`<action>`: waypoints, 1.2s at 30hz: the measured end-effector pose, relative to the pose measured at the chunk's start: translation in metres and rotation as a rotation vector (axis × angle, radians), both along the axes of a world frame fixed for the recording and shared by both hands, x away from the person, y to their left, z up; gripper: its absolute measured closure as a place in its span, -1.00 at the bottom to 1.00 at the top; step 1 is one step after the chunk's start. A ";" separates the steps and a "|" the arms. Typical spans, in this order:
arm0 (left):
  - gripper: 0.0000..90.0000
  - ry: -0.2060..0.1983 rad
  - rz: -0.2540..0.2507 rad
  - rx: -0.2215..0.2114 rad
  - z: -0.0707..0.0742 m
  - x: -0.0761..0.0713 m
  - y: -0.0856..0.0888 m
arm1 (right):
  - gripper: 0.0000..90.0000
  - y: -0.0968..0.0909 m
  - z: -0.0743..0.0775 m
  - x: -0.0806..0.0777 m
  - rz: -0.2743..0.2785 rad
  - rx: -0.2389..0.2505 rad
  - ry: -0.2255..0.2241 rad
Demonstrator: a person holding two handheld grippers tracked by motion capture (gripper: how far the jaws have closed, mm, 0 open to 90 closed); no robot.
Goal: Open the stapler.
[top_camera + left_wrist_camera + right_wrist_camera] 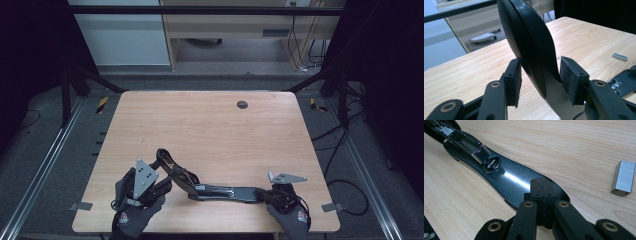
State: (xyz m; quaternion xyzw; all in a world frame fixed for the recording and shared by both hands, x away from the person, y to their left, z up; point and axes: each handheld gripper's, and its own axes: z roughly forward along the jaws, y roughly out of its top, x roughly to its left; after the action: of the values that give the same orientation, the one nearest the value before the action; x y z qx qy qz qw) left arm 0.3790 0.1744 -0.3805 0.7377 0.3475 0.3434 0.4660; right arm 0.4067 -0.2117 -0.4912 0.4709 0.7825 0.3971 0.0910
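The black stapler (220,192) lies opened out near the table's (210,125) front edge. The right gripper (541,195), jaws fully closed, presses on its base; the left gripper (540,75) brackets the raised top arm, pads standing clear. A staple block (623,178) rests nearby.

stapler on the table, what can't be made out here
- High view: the stapler is small and dark; its hinge merges with the left gripper.
- Left gripper view: the stapler's top arm hides the table behind.
- Right gripper view: the right gripper covers the base's end.
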 end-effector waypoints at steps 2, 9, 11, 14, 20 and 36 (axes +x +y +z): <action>0.17 -0.004 0.003 0.002 0.000 0.000 0.000 | 1.00 0.000 0.000 0.000 0.002 0.000 -0.002; 0.12 0.001 0.011 0.019 -0.003 -0.001 0.004 | 1.00 0.000 0.000 0.000 0.003 0.003 -0.004; 0.10 0.001 0.018 0.026 -0.004 -0.001 0.006 | 1.00 0.000 0.000 0.001 0.004 0.006 -0.002; 0.07 0.000 0.024 0.033 -0.006 -0.001 0.008 | 1.00 -0.001 0.000 0.001 0.008 0.009 0.001; 0.03 0.008 0.034 0.028 -0.009 0.000 0.013 | 1.00 -0.001 0.000 0.001 0.007 0.010 0.002; -0.06 0.040 0.049 0.022 -0.014 0.001 0.024 | 1.00 0.000 0.000 0.001 0.005 0.004 -0.002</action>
State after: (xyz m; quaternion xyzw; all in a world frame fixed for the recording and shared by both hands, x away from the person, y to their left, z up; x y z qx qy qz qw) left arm 0.3796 0.1984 -0.3945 0.7407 0.3708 0.3437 0.4424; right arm 0.4073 -0.2117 -0.4910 0.4685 0.7830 0.3992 0.0898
